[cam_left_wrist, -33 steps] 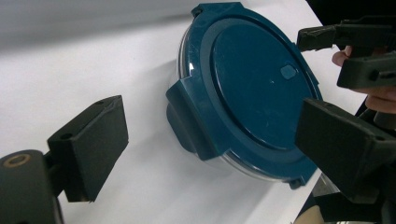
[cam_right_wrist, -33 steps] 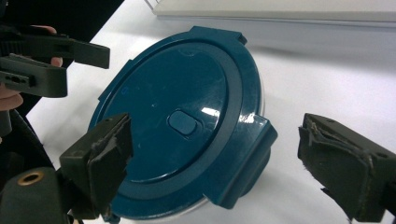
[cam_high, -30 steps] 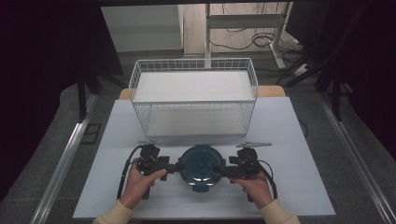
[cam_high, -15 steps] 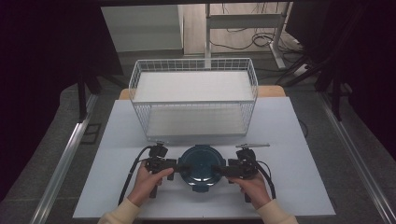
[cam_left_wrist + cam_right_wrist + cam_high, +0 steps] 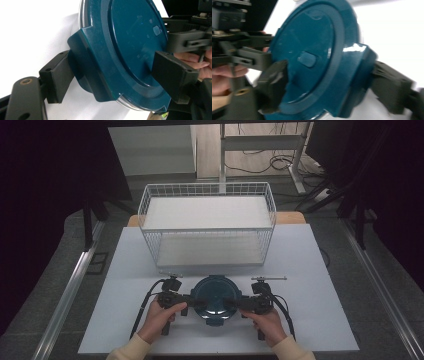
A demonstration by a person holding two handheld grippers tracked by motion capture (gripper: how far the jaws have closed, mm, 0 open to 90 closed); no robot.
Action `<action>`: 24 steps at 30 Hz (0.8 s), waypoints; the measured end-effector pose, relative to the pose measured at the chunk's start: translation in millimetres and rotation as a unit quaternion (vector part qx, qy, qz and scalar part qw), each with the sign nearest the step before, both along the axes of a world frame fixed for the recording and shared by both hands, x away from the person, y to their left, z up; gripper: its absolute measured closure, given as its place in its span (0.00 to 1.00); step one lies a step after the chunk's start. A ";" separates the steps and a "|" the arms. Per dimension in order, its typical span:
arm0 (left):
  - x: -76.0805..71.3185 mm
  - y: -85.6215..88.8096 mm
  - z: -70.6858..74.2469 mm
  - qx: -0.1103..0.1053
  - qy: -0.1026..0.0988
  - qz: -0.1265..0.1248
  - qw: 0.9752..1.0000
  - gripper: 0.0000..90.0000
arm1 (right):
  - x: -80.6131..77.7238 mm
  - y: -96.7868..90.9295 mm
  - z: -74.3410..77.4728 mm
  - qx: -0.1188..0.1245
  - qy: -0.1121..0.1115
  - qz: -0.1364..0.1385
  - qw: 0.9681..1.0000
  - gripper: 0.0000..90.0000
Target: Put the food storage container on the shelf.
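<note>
High view: your left tool [image 5: 196,301] and right tool [image 5: 231,304], jaws just closing, clamp lid [image 5: 215,293] latches; uneven squeeze could tip container.

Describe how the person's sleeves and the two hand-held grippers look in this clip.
Both forearms wear cream, ribbed-cuff sleeves. The left hand-held gripper and right hand-held gripper are matte black, each with two blocky rectangular jaws fixed by small screws. A black cable loops from the left one, another from the right. No markings can be made out.
</note>
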State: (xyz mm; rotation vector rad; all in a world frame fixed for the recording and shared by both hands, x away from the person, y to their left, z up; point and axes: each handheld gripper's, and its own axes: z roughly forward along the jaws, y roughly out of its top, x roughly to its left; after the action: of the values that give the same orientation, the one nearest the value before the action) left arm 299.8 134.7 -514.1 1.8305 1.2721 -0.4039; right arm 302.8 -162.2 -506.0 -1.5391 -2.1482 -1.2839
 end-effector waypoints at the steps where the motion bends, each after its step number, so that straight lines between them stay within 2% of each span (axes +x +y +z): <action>1: 0.1 0.4 -0.1 -0.002 0.002 0.001 1.000 0.23 | 0.2 -0.9 -0.2 0.004 0.005 -0.004 1.000 0.26; 5: -0.8 1.4 1.9 -0.004 0.007 0.009 1.000 0.26 | 1.5 -6.1 -2.2 0.028 0.021 -0.018 0.999 0.32; 10: -7.9 2.1 7.5 -0.002 -0.009 0.015 1.000 0.31 | -2.1 -13.2 -1.9 0.054 0.023 -0.022 0.998 0.39; 13: -13.4 3.0 9.8 -0.005 -0.021 0.019 1.000 0.34 | -6.0 -15.7 -0.6 0.059 0.016 -0.018 0.998 0.41; 16: -16.3 8.2 7.8 -0.029 -0.017 0.027 0.999 0.39 | -10.8 -17.1 1.4 0.060 0.005 -0.014 0.998 0.43; 24: -24.4 7.2 13.4 -0.016 -0.032 0.027 0.999 0.41 | -18.9 -17.0 5.7 0.055 -0.022 -0.002 0.998 0.45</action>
State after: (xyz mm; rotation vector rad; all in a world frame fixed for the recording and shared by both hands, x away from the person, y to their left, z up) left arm 275.4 141.9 -500.7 1.7634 1.2617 -0.3311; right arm 283.9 -179.3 -500.3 -1.4852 -2.0633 -1.4245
